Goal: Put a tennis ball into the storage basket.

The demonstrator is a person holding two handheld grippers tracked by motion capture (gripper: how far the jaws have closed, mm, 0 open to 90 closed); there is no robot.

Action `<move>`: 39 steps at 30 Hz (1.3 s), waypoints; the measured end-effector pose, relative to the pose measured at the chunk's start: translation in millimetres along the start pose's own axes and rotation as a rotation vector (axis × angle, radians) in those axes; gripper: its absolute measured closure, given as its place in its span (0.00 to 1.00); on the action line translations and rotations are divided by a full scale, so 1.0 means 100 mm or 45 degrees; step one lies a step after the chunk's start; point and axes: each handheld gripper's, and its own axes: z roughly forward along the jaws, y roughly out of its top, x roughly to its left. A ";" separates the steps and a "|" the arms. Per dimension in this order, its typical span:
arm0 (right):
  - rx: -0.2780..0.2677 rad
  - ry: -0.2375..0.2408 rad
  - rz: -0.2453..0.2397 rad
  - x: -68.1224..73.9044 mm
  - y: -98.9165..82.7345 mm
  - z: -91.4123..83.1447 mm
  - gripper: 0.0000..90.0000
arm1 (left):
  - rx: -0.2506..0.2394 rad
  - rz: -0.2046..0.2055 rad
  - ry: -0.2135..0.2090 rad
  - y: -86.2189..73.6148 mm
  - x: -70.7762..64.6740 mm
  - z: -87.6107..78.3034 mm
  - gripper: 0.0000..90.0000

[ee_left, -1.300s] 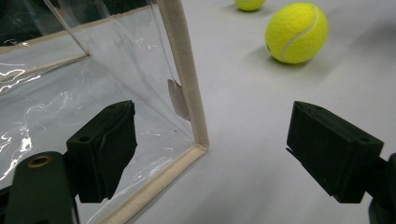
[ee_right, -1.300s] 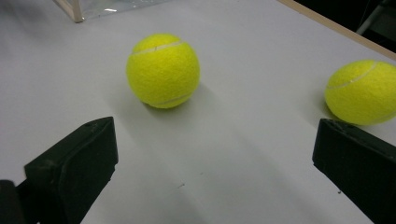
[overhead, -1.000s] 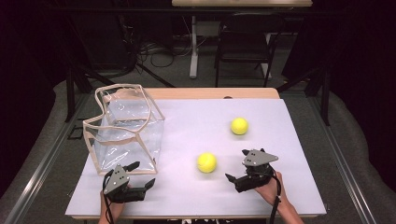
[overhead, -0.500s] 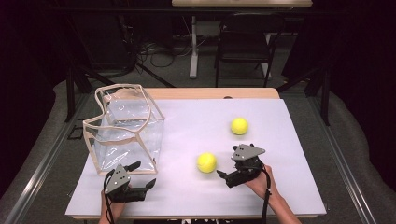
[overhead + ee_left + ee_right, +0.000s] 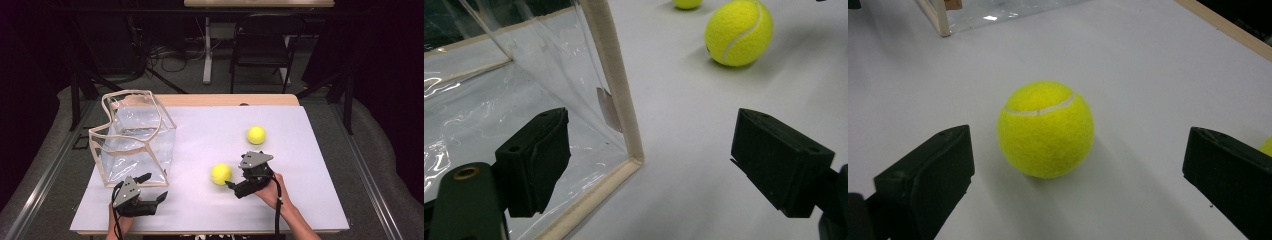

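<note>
One right tool (image 5: pixel 231 186), now closer to near tennis ball (image 5: pixel 220 174), jaws wide.

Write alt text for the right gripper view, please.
A yellow tennis ball rests on a white table, centred between the open black jaws of the right hand-held gripper, not yet touched. A corner of a clear bag shows at top left.

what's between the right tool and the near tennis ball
Nothing: in the right gripper view only bare white table lies between the open right tool and the near tennis ball, which sits just ahead of its jaws, untouched.
</note>
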 end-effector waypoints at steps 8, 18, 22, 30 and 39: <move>0.012 0.010 0.006 0.00 0.04 0.05 0.00 | 0.002 -0.001 -0.012 0.00 0.00 0.00 0.18; 0.008 0.029 0.012 0.01 0.12 0.11 0.00 | -0.003 -0.002 -0.010 0.00 -0.01 -0.01 0.18; 0.019 0.035 0.006 0.02 0.14 0.15 0.00 | -0.003 0.002 -0.011 0.00 -0.01 0.00 0.18; 0.032 0.063 0.021 0.01 0.15 0.27 0.00 | 0.000 0.017 -0.012 0.01 0.00 0.00 0.18; 0.043 0.078 0.028 0.00 0.13 0.34 0.00 | 0.004 0.008 -0.015 0.00 0.00 0.01 0.18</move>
